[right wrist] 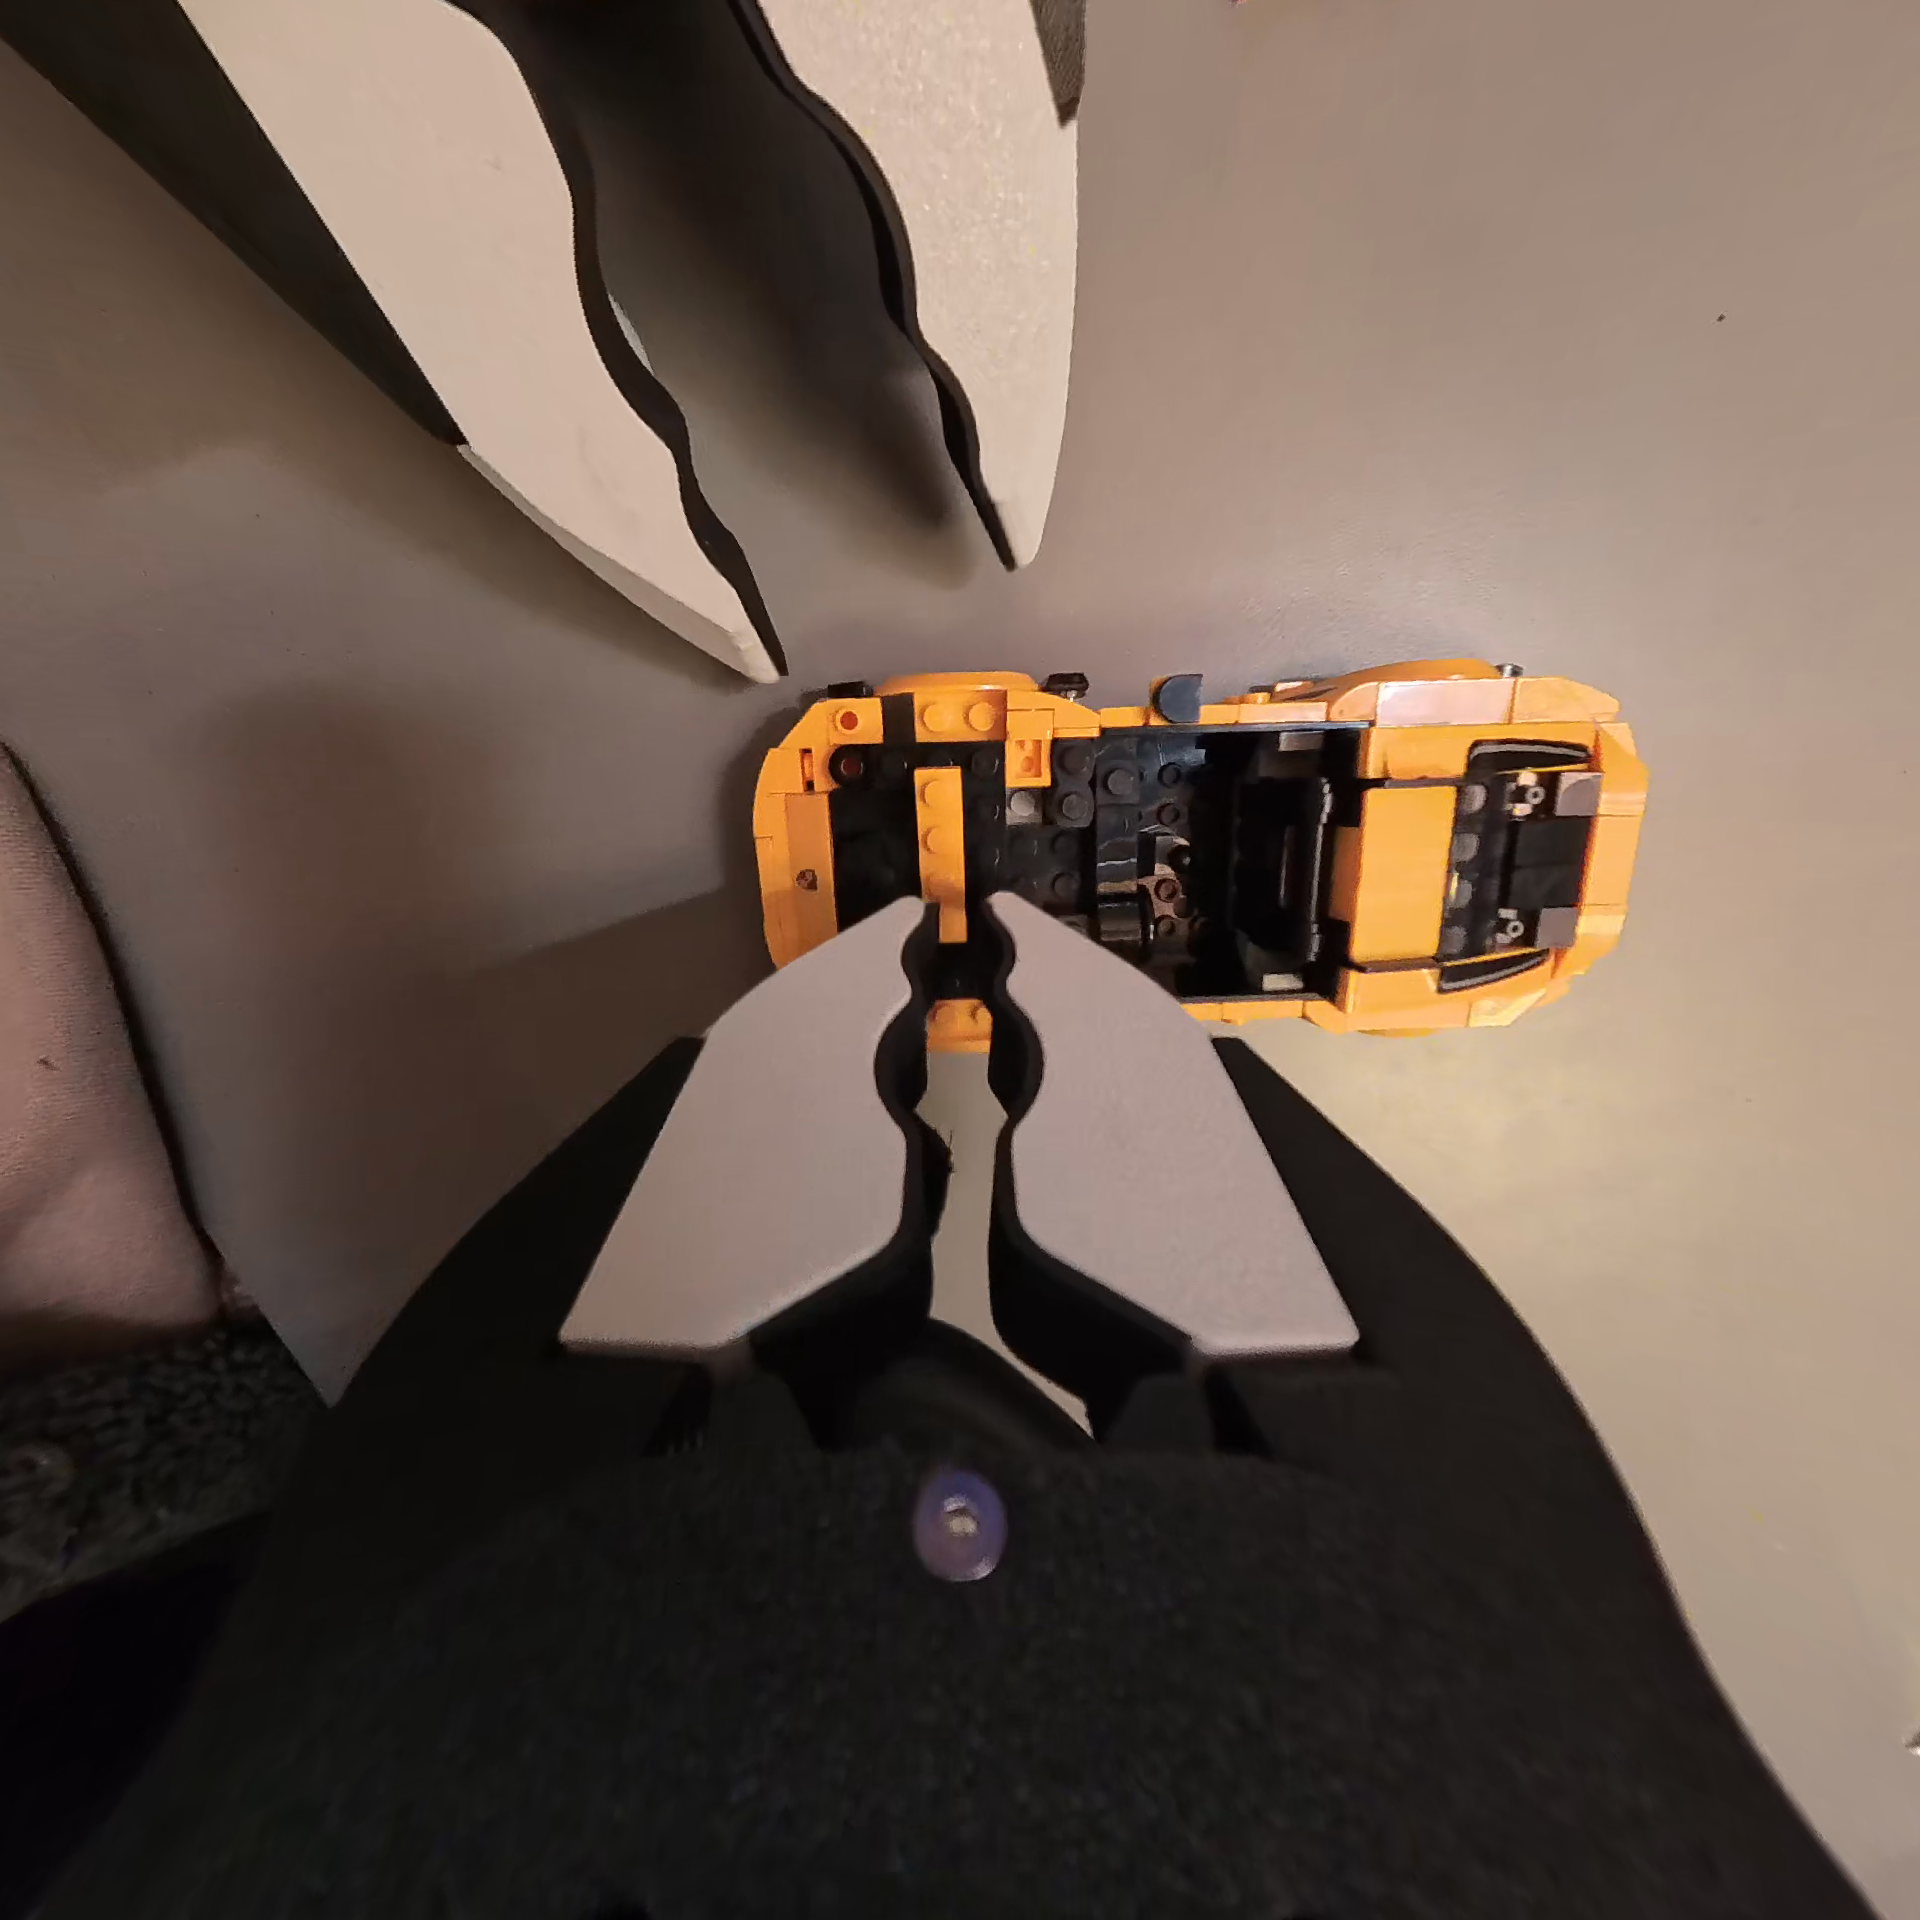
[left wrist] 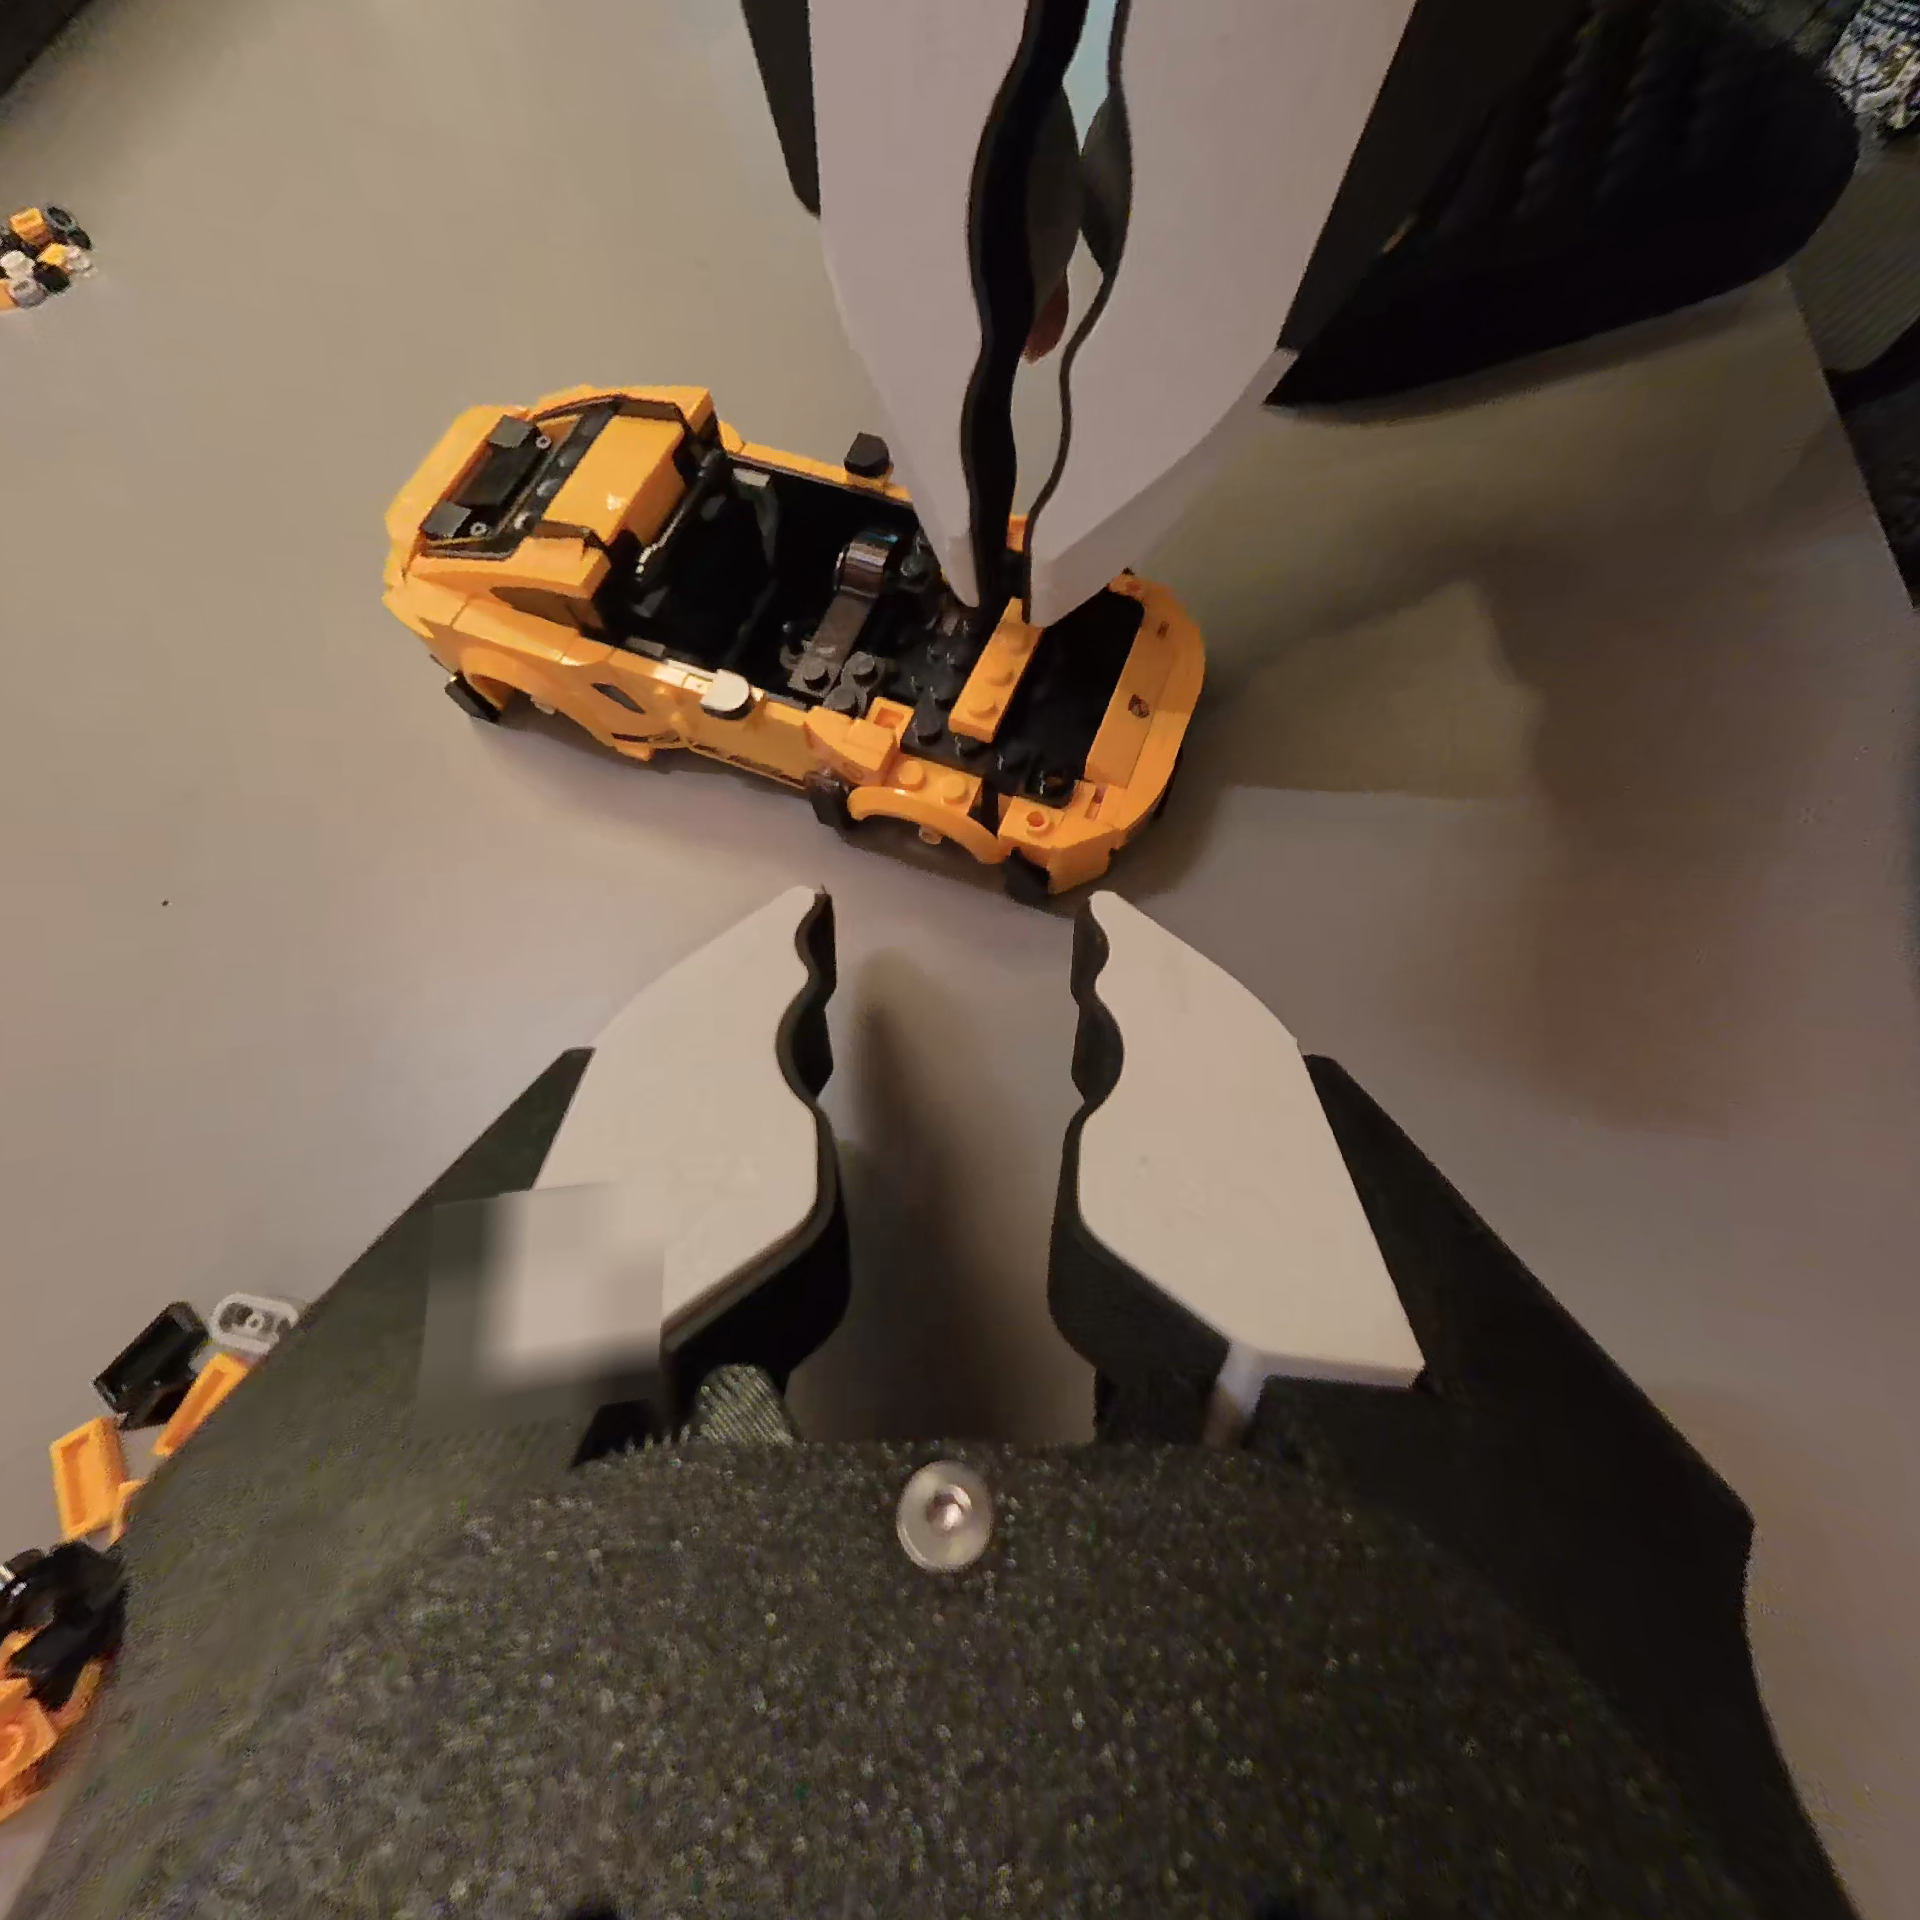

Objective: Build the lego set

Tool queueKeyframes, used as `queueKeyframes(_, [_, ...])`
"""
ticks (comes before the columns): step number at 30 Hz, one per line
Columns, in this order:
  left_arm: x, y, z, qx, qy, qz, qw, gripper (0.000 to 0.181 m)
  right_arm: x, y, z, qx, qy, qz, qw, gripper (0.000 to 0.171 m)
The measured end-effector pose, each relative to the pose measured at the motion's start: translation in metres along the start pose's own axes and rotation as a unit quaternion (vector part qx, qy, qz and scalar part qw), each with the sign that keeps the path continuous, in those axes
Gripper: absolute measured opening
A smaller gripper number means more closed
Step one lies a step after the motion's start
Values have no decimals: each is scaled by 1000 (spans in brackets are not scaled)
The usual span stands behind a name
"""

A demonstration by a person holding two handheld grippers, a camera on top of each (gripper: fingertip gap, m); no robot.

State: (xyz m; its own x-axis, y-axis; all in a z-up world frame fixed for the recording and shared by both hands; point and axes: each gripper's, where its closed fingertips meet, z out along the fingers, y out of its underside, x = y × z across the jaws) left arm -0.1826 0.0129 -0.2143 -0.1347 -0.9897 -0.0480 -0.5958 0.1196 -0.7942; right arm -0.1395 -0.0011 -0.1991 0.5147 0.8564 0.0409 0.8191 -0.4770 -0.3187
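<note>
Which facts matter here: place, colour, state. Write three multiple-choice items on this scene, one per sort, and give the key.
1. Where do the right claw's tips sit?
A) at the lego car's open studded end
B) at its covered end
C) among loose bricks

2. The car's body is mostly:
A) red
B) orange
C) blue

3. The left claw is:
A) shut on a wheel
B) shut on the car
C) open and empty

Key:
1 A, it closes on an orange plate there.
2 B, an orange shell surrounds black inner parts.
3 C, bare table shows through its wide gap.
</note>
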Motion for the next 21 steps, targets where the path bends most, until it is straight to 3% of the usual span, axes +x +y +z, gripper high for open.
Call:
queueKeyframes(8, [5, -3, 3, 2, 0, 10, 1000, 41, -5, -10, 1, 23, -9, -15, 1000, 11])
queueKeyframes(21, [4, -2, 2, 1, 3, 6, 1000, 41, -3, -6, 6, -12, -18, -24, 999, 6])
